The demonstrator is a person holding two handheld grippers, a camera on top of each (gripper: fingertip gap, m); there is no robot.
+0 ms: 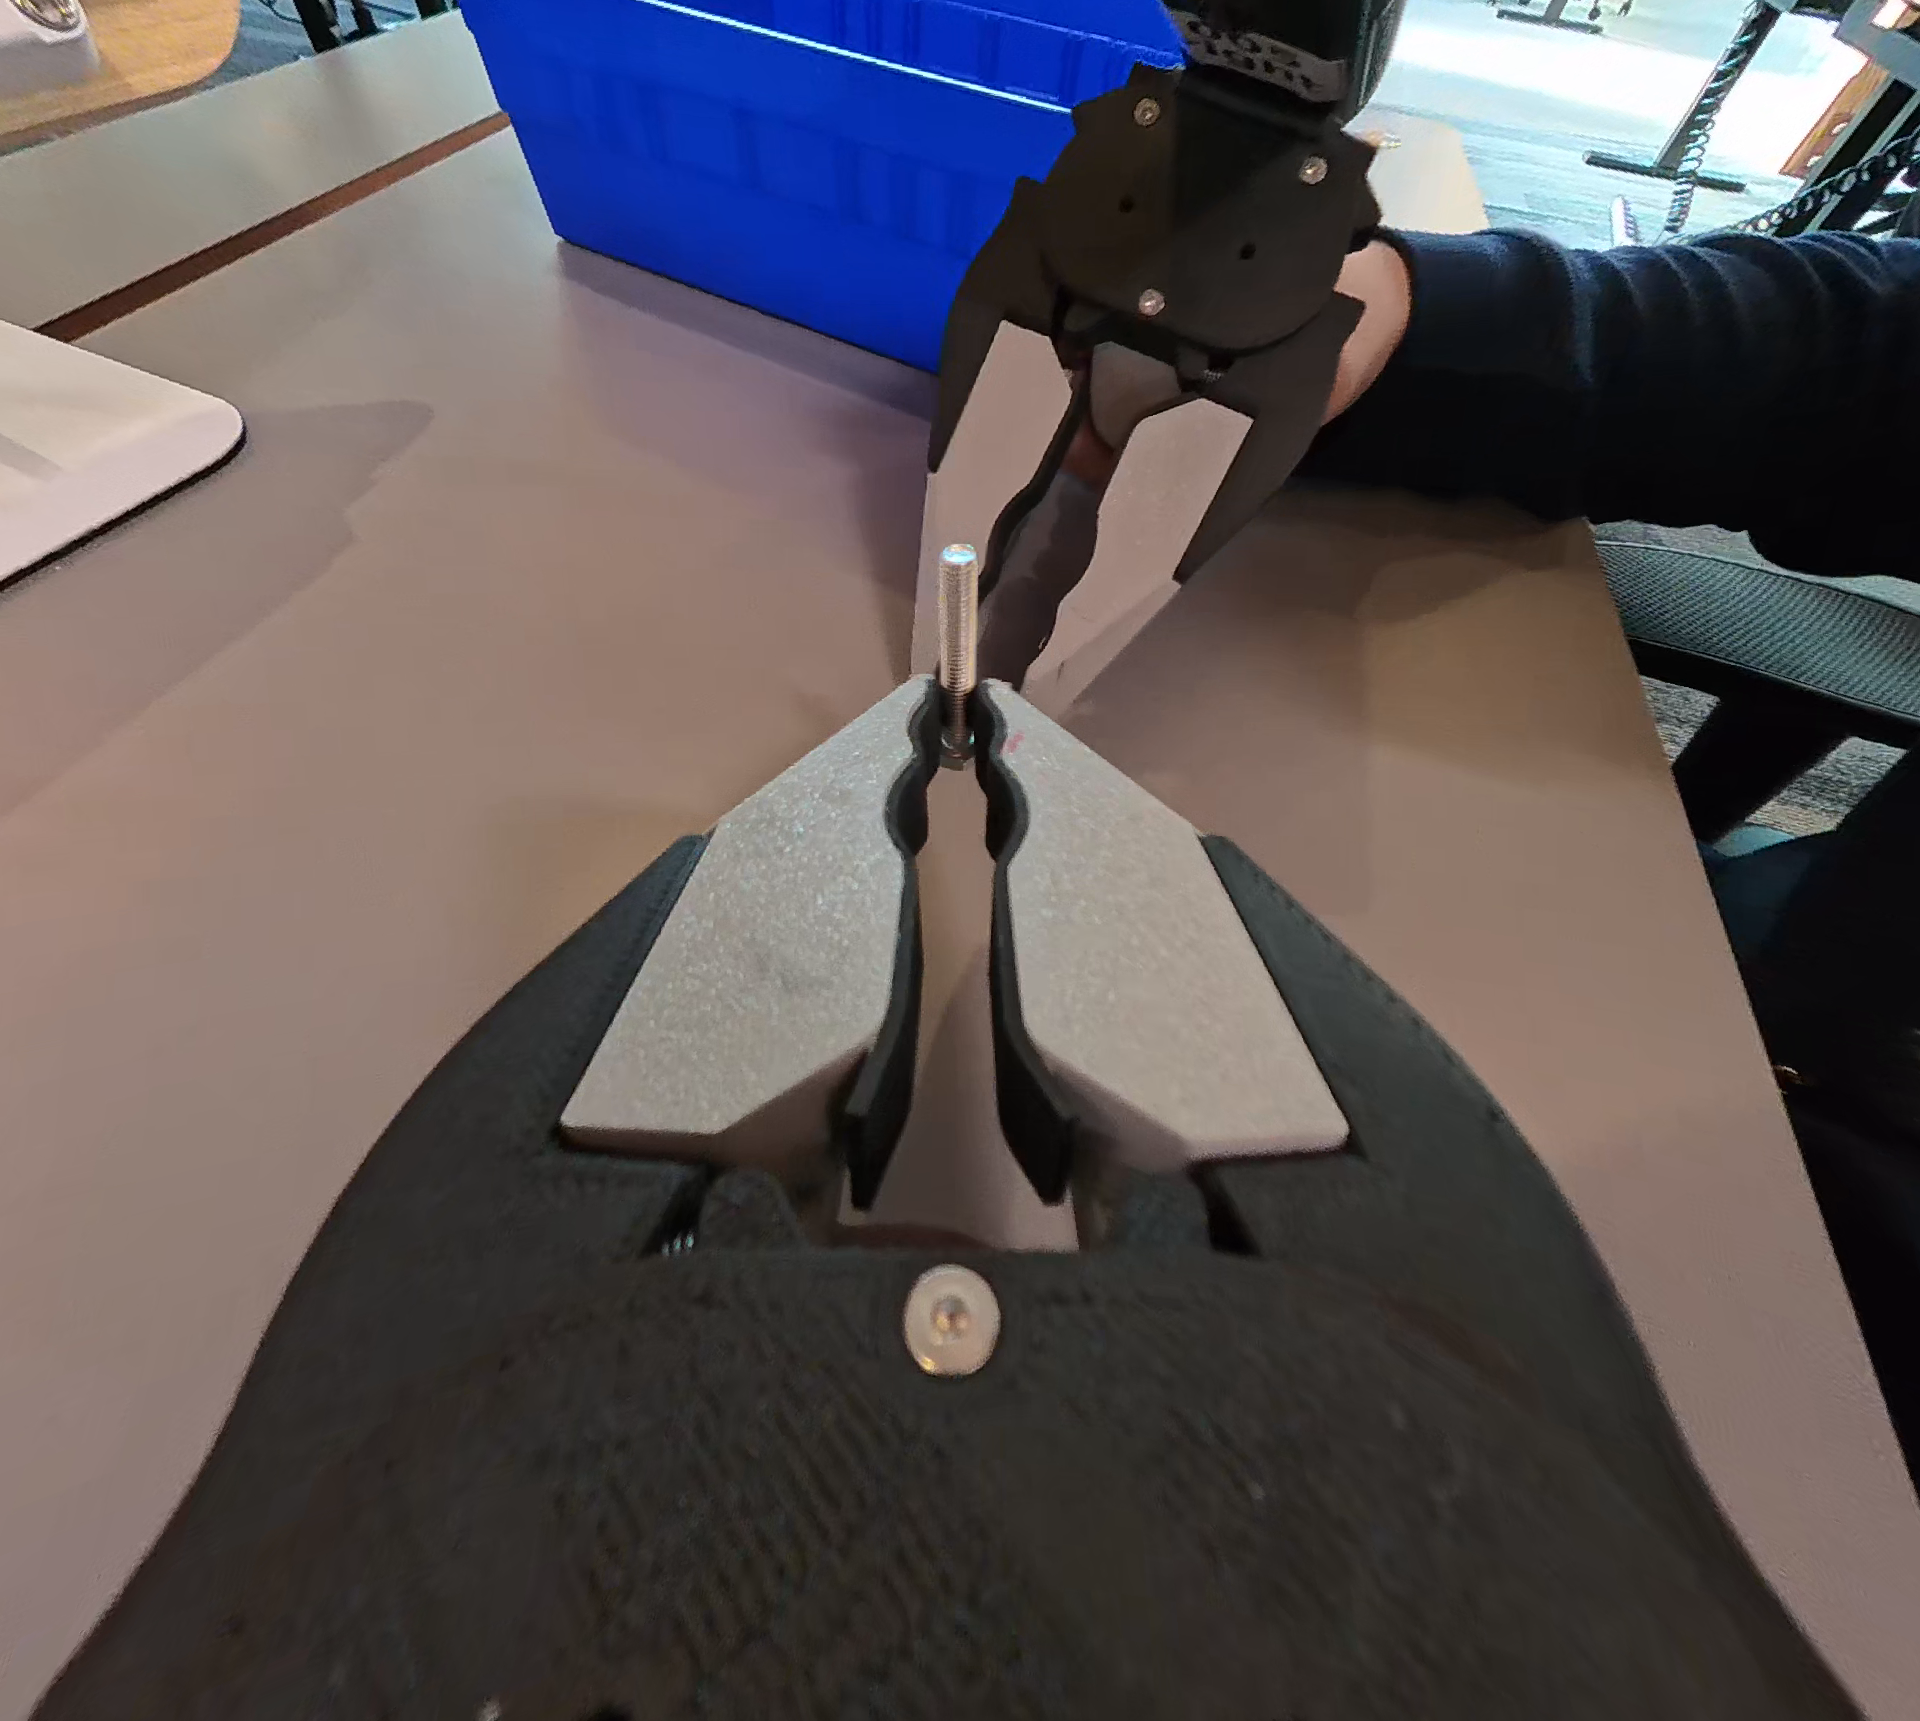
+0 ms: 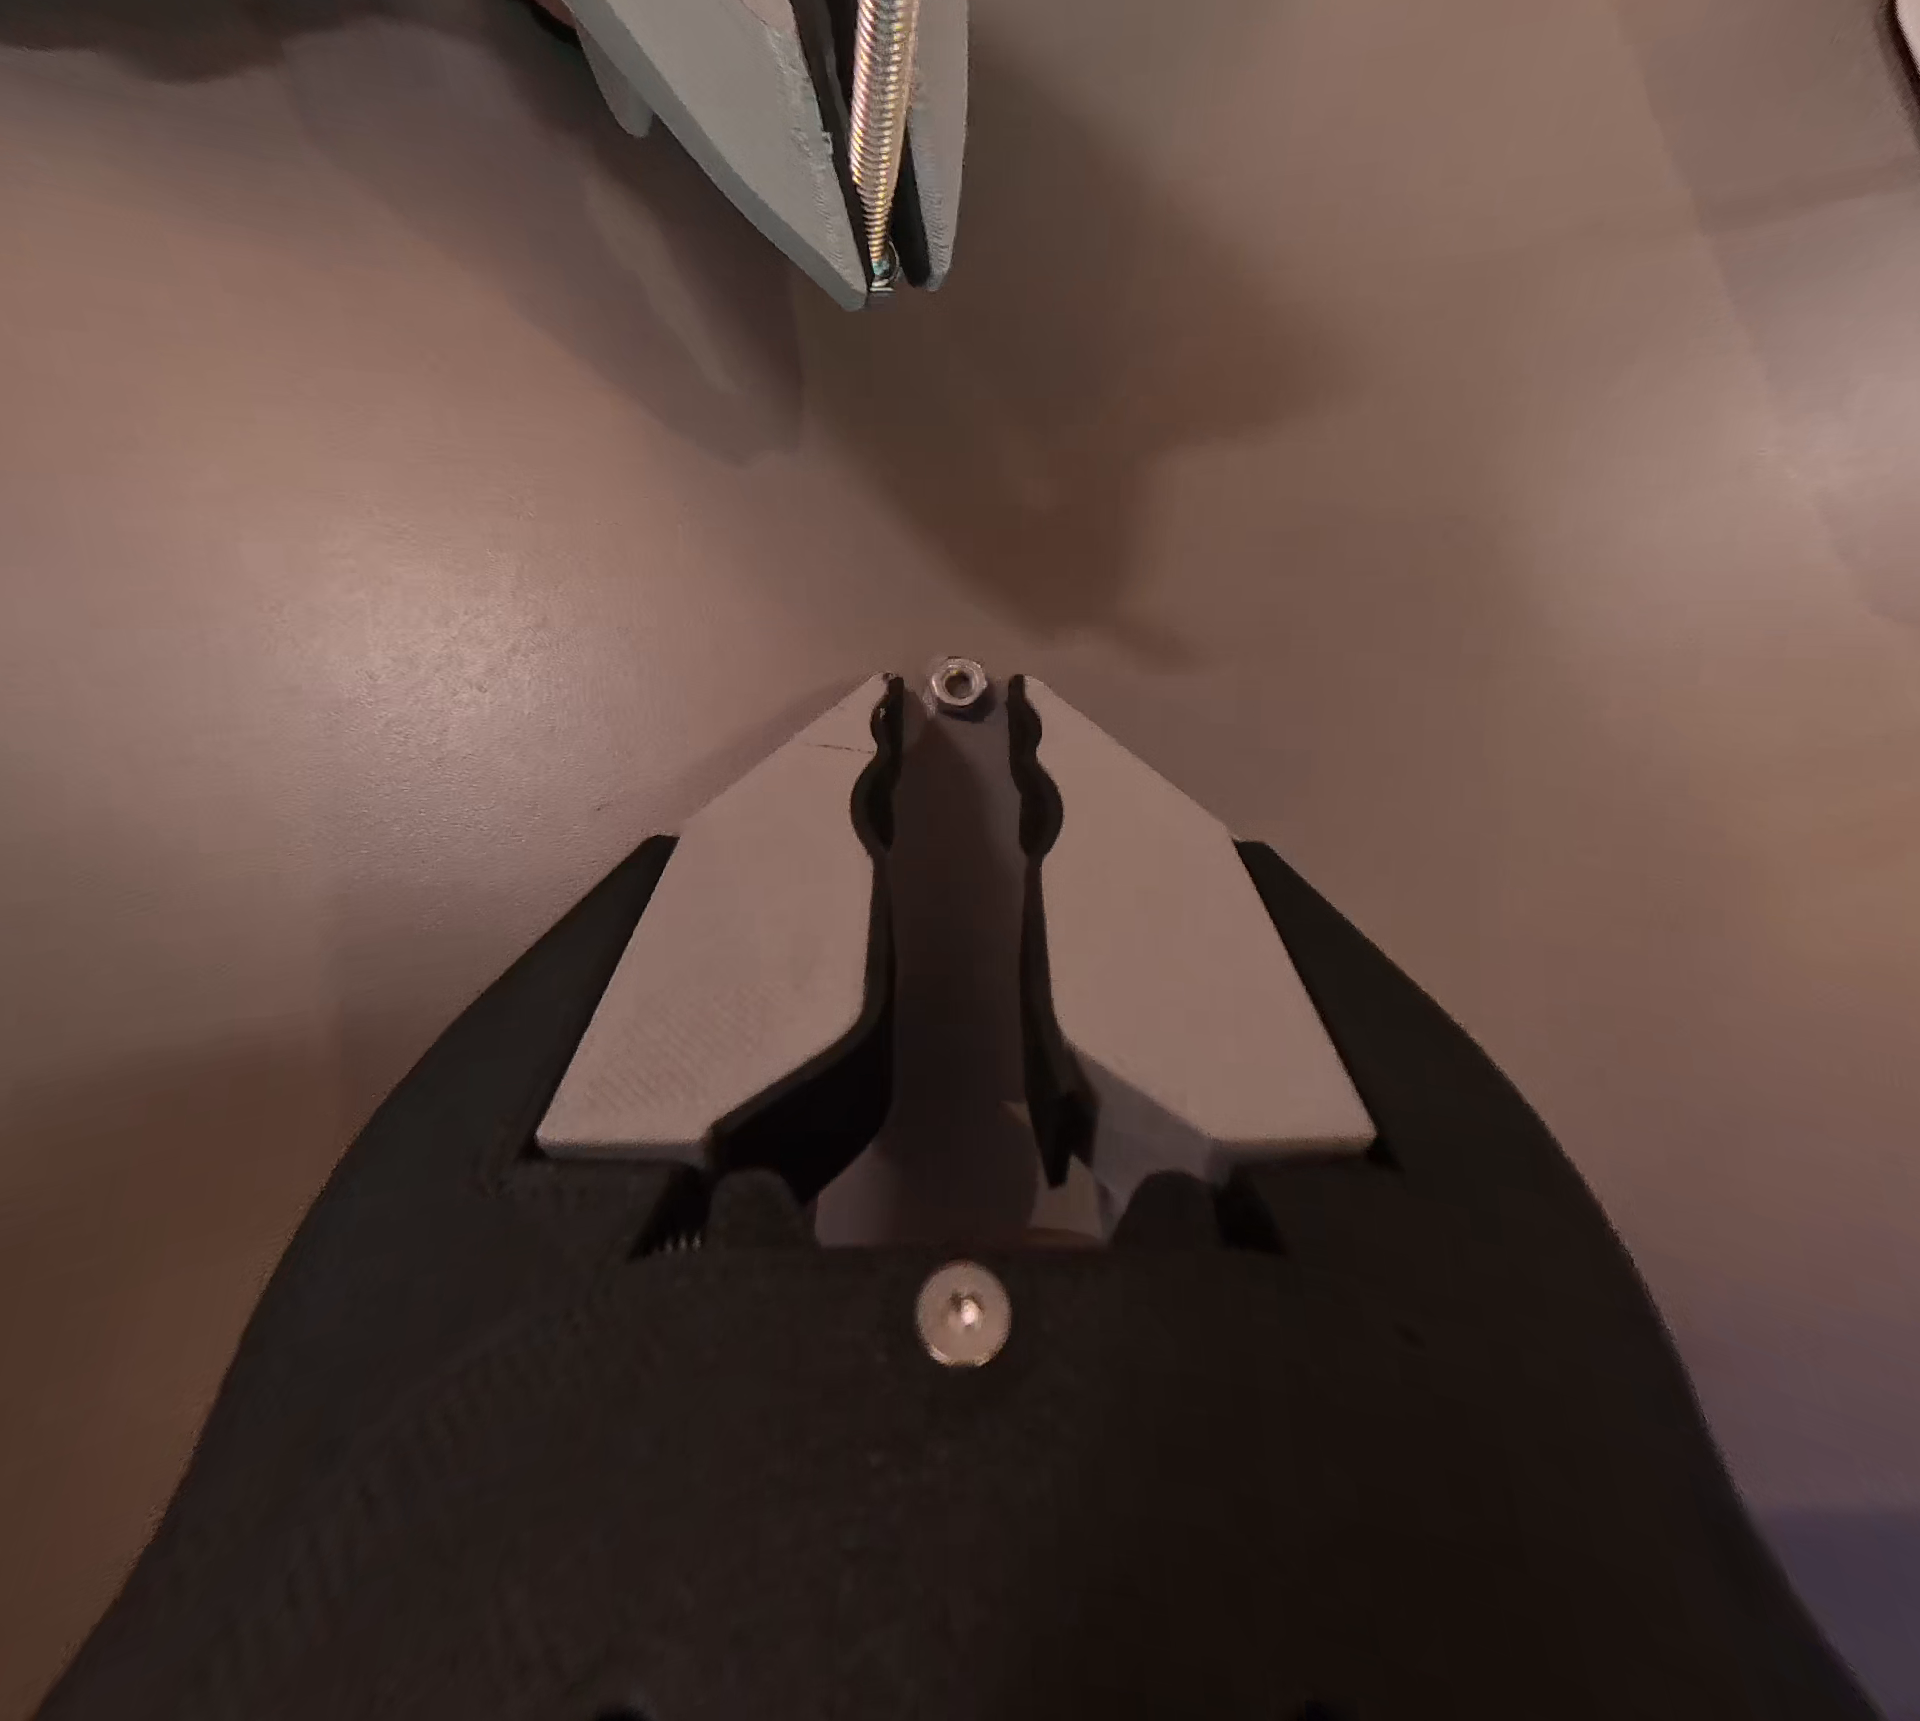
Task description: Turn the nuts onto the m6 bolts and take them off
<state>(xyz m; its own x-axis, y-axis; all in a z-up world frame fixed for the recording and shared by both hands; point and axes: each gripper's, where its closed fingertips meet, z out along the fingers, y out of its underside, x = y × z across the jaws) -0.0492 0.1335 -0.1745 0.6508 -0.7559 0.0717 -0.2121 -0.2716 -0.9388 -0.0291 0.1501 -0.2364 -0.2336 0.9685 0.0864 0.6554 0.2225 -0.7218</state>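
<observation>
My left gripper (image 1: pixel 956 707) is shut on the head end of a silver threaded bolt (image 1: pixel 957 611), which stands upright above the grey table (image 1: pixel 416 736). The bolt (image 2: pixel 886 40) and the left gripper (image 2: pixel 896 269) also show at the top of the right wrist view. My right gripper (image 2: pixel 954 684) points down at the table, open, with a small silver nut (image 2: pixel 957 691) lying on the table between its fingertips. No pad is seen touching the nut. In the left wrist view the right gripper (image 1: pixel 1003 643) stands just behind the bolt, held by a hand in a dark sleeve.
A blue plastic bin (image 1: pixel 790 144) stands on the table behind the grippers. A white flat object (image 1: pixel 94 456) lies at the left edge. The table's edge (image 1: pixel 1662 736) runs along the right, with a black chair (image 1: pixel 1787 622) beyond it. My right fingertips sit around 7 cm from my left ones. The white flat object (image 1: pixel 94 456) is about 30 cm from both grippers' fingertips.
</observation>
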